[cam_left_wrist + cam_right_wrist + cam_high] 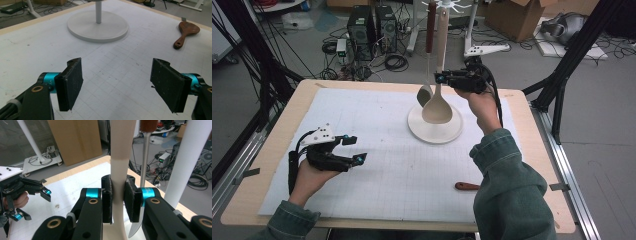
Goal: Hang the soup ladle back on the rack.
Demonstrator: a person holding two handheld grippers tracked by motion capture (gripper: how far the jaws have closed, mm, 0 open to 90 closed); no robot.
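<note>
High view, item in hand: beige spoon (437, 107), upright, bowl down over the stand's round base (447, 134), handle running up beside the white post toward the hooks at the top.
Right gripper view, grip: right gripper (118, 200) closed on the beige spoon's handle (120, 170), both pads pressed flat against it.
Hanging neighbour: metal spoon with a brown handle (430, 30), suspended from the rack just beside the beige one, its bowl (424, 95) clear of the base.
Rack: white stand with post (192, 157) and hook ring, at the far middle of the table.
Left gripper view, idle tool: left gripper (117, 82) with jaws standing apart, nothing between them, held over the white gridded mat (112, 62) well apart from the rack.
Outstanding item: dark wooden spoon (186, 32) lying flat on the mat near the table's right edge, untouched.
Progress, judged: one utensil hung; the beige one at the rack but whether its handle end is on a hook cannot be told; the wooden one not yet picked up.
Remaining, judged: seat and release the beige spoon, then fetch and hang the wooden one.
</note>
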